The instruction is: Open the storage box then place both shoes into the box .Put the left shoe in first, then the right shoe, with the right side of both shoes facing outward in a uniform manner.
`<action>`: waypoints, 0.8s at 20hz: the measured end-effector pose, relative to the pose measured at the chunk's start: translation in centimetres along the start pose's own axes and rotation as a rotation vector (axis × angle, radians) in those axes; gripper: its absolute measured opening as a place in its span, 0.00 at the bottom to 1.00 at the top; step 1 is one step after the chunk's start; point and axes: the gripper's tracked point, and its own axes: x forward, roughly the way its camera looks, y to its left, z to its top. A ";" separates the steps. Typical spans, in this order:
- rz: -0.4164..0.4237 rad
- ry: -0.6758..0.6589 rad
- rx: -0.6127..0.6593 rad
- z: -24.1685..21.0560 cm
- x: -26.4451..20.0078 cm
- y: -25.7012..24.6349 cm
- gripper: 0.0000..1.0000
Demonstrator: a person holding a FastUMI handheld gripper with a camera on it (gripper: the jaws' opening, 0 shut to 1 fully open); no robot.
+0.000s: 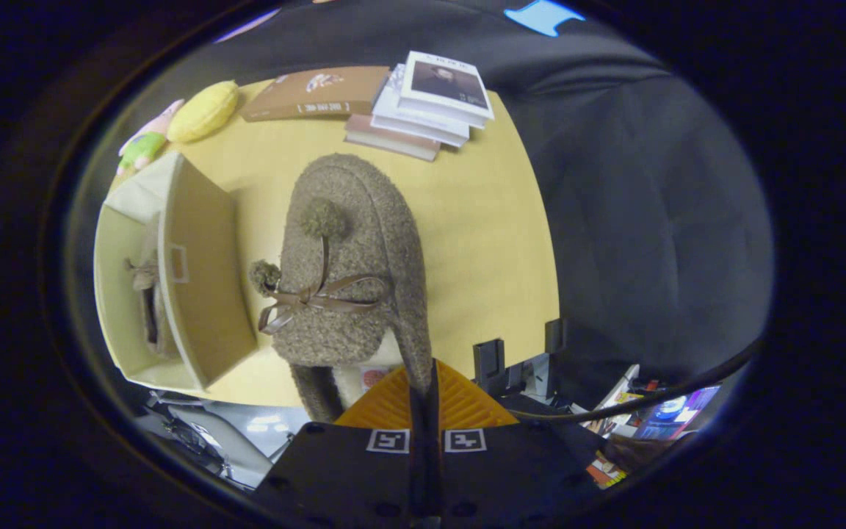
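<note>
A fuzzy olive-brown shoe (353,257) with pompoms and a brown ribbon bow hangs above the yellow table (482,242), toe pointing away from me. My gripper (423,386) is shut on the shoe's side wall at the heel opening, the fabric pinched between both fingers. Left of the held shoe stands the cream storage box (118,294), its flap (203,272) swung open. Inside the box lies another fuzzy shoe (150,294), partly hidden by the flap.
A stack of books (423,106) and a brown book (316,92) lie at the table's far edge. A yellow plush (204,110) and a pink-green toy (145,143) sit beyond the box. Clamps (493,360) grip the table's near edge.
</note>
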 end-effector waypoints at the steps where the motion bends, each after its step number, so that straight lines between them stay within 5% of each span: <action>1: 0.006 -0.018 -0.009 0.5 -1.5 0.6 0.04; 9: 0.122 -0.138 -0.136 3.7 -8.5 11.0 0.03; 16: 0.269 -0.115 -0.184 3.5 -6.0 21.7 0.03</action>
